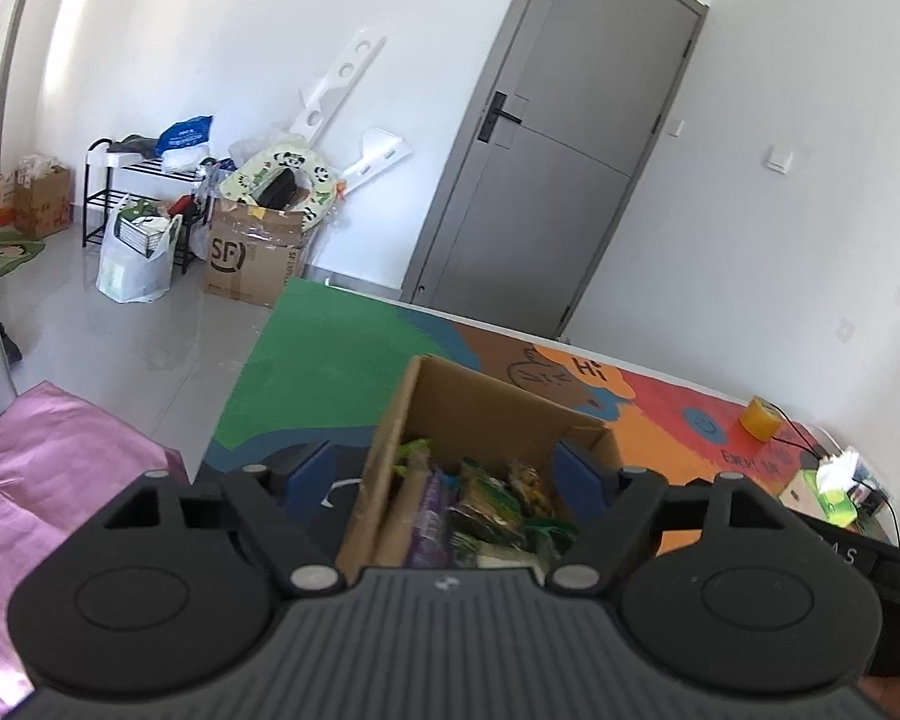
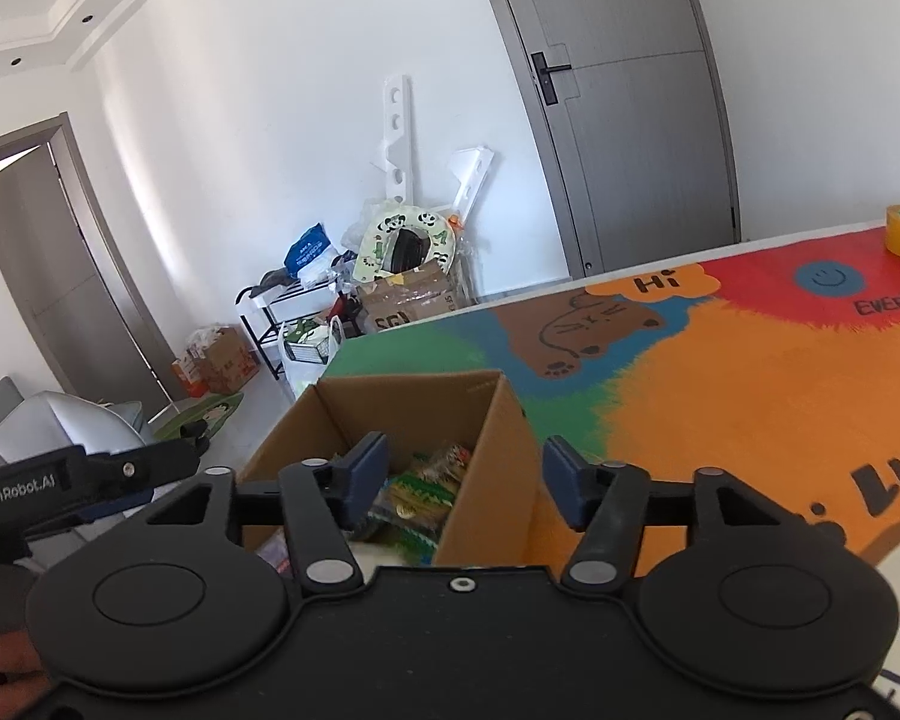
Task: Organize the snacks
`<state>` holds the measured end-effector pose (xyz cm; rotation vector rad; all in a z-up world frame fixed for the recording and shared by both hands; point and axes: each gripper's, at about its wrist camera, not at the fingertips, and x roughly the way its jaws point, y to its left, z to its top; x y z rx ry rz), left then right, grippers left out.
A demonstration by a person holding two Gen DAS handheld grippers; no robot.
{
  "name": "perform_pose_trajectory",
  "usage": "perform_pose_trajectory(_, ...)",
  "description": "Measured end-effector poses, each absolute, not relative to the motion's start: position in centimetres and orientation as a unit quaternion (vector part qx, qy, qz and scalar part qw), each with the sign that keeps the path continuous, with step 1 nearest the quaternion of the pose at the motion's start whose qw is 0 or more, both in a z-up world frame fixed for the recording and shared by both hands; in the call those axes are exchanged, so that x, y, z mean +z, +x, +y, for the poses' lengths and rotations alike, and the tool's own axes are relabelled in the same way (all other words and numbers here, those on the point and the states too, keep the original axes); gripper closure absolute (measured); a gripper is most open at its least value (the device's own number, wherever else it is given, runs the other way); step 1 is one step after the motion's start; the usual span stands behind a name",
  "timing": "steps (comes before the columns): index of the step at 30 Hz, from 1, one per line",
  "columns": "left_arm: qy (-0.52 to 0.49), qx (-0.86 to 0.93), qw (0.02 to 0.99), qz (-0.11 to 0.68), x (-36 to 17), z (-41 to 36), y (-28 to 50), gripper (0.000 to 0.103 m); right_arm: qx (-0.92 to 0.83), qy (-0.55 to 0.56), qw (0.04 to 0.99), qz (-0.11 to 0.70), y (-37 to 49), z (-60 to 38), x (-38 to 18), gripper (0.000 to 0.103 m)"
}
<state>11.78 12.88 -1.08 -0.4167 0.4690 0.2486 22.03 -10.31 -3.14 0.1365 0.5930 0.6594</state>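
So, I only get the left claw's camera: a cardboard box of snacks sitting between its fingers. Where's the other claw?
Observer: The right claw is open and straddles the right wall of the cardboard box. One finger is over the snacks, the other over the orange mat.
Operator: Is it holding anything?
Observer: No. Only that wall stands between its fingers.
Operator: Anything else I'm missing?
Observer: Big black letters reading "LU" are printed on the mat beside that claw.
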Motion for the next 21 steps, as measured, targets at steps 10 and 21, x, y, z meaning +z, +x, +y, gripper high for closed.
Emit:
perform_pose_trajectory(10,-0.176,0.103,0.946,0.254,-0.7,9.7,11.6,0.017,0.309,0.074,0.906,0.281,20.3,-13.7,-2.5,0.011)
perform_pose_trajectory(21,-0.115,0.071,0.957,0.256,0.1,5.7,9.9,0.003,0.278,0.066,0.919,0.273,17.9,-17.8,-1.5,0.0)
